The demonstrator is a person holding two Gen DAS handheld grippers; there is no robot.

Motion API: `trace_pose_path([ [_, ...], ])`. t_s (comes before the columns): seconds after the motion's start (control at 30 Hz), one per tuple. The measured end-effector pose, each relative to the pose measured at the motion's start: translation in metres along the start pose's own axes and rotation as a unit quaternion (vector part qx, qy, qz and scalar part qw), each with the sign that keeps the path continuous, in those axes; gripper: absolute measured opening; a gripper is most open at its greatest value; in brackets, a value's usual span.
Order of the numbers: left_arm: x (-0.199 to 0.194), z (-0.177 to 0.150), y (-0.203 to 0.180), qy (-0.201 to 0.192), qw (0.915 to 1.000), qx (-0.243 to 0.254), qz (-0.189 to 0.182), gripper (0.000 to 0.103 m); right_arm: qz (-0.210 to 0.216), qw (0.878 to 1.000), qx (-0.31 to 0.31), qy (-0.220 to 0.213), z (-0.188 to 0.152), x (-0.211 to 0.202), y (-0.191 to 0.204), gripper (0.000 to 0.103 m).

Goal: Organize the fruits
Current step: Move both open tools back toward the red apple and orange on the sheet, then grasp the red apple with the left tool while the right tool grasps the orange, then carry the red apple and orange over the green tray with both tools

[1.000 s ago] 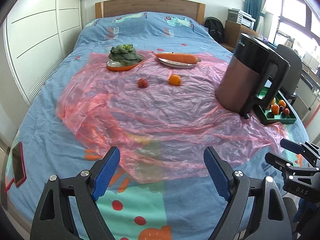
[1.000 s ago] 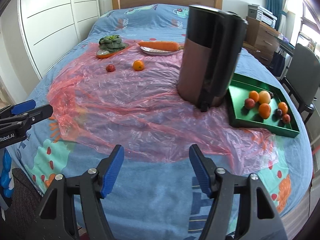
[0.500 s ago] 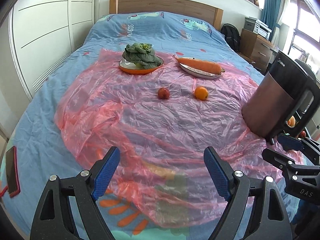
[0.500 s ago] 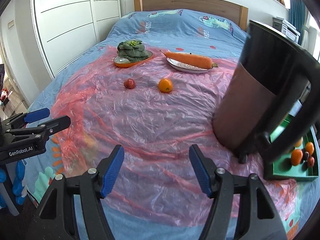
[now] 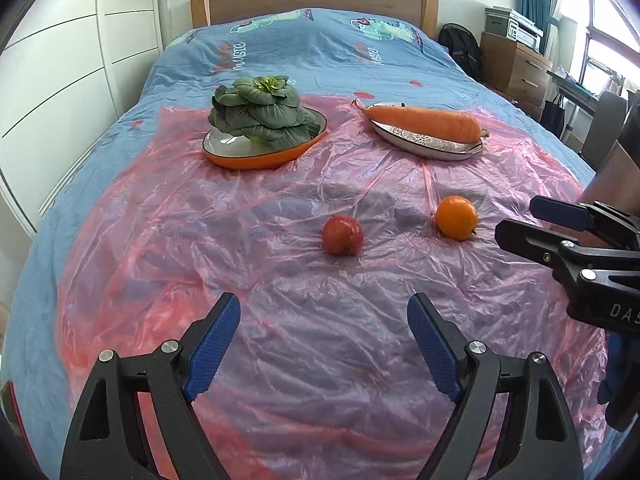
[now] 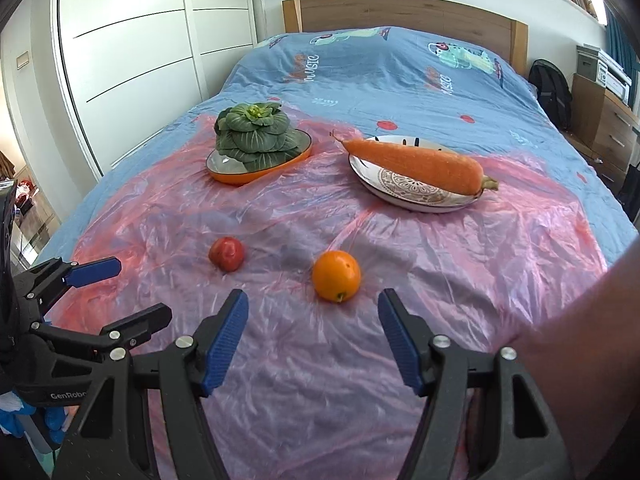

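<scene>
Leftmost on the bed (image 5: 328,44), an orange-rimmed dish (image 5: 256,156) holds a leafy green vegetable (image 5: 260,114) on the crinkled pink plastic sheet (image 5: 200,240). Right of it, a patterned plate (image 5: 432,142) carries a long carrot (image 5: 424,122) lying across it. Nearer the cameras, a red fruit (image 5: 343,236) rests loose on the sheet, with an orange (image 5: 457,218) just to its right, the two apart. The left tool (image 5: 324,348) hangs above the sheet in front of the red fruit, its jaws spread wide with nothing between them. The right tool (image 6: 312,340) sits just short of the orange, jaws likewise wide apart and empty. A blurred brown shape (image 6: 592,340) fills the right wrist view's right edge.
</scene>
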State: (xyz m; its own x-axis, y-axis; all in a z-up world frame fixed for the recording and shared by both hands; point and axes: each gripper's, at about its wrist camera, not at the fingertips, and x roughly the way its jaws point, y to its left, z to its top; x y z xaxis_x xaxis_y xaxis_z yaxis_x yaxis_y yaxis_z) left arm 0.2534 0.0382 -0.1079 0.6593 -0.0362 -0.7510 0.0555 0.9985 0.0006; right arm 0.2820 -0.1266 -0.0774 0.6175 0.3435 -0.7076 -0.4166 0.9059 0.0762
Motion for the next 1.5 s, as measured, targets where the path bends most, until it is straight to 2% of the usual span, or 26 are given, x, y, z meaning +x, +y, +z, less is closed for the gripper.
trace_pose_path([
  [0.2, 0.041, 0.018, 0.002, 0.008, 1.0000, 0.005, 0.004, 0.081, 0.002, 1.000, -0.006, 0.010, 0.010, 0.045, -0.008, 0.100],
  [0.3, 0.056, 0.019, 0.001, 0.022, 0.9997, 0.007, -0.001, 0.074, 0.000, 1.000, -0.008, 0.016, 0.012, 0.058, -0.010, 0.099],
  [0.33, 0.059, 0.020, 0.001, 0.026, 0.9996, 0.008, -0.004, 0.070, 0.000, 1.000, -0.008, 0.020, 0.012, 0.062, -0.011, 0.095],
  [0.4, 0.064, 0.020, 0.000, 0.030, 0.9995, 0.010, -0.005, 0.069, 0.002, 1.000, -0.007, 0.026, 0.011, 0.068, -0.012, 0.087],
  [0.47, 0.066, 0.021, -0.001, 0.030, 0.9995, 0.011, -0.005, 0.065, 0.004, 1.000, -0.008, 0.029, 0.010, 0.072, -0.011, 0.075],
  [0.6, 0.072, 0.025, -0.002, 0.033, 0.9993, 0.015, -0.003, 0.060, 0.006, 0.999, -0.014, 0.039, 0.006, 0.079, -0.007, 0.066],
  [0.67, 0.074, 0.026, -0.003, 0.035, 0.9992, 0.016, -0.003, 0.050, 0.004, 0.999, -0.014, 0.041, 0.004, 0.081, -0.007, 0.045],
  [0.7, 0.075, 0.027, -0.004, 0.036, 0.9992, 0.018, -0.005, 0.046, 0.002, 0.999, -0.013, 0.042, 0.004, 0.081, -0.008, 0.040],
  [0.77, 0.076, 0.028, -0.007, 0.038, 0.9990, 0.021, -0.007, 0.033, 0.003, 0.999, -0.014, 0.043, 0.004, 0.081, -0.008, 0.040],
  [0.83, 0.078, 0.028, -0.010, 0.041, 0.9989, 0.022, -0.011, 0.029, 0.001, 0.999, -0.019, 0.045, 0.004, 0.081, -0.007, 0.040],
  [1.0, 0.076, 0.030, -0.004, 0.043, 0.9988, 0.003, -0.024, 0.028, 0.002, 0.999, -0.014, 0.044, 0.005, 0.080, -0.007, 0.040],
  [1.13, 0.068, 0.031, -0.001, 0.036, 0.9991, -0.008, -0.020, 0.028, 0.004, 0.999, -0.009, 0.031, 0.008, 0.068, -0.004, 0.039],
  [1.5, 0.006, 0.027, -0.002, 0.004, 0.9999, -0.008, -0.013, 0.028, 0.023, 1.000, 0.007, 0.006, -0.001, -0.002, 0.008, 0.040],
])
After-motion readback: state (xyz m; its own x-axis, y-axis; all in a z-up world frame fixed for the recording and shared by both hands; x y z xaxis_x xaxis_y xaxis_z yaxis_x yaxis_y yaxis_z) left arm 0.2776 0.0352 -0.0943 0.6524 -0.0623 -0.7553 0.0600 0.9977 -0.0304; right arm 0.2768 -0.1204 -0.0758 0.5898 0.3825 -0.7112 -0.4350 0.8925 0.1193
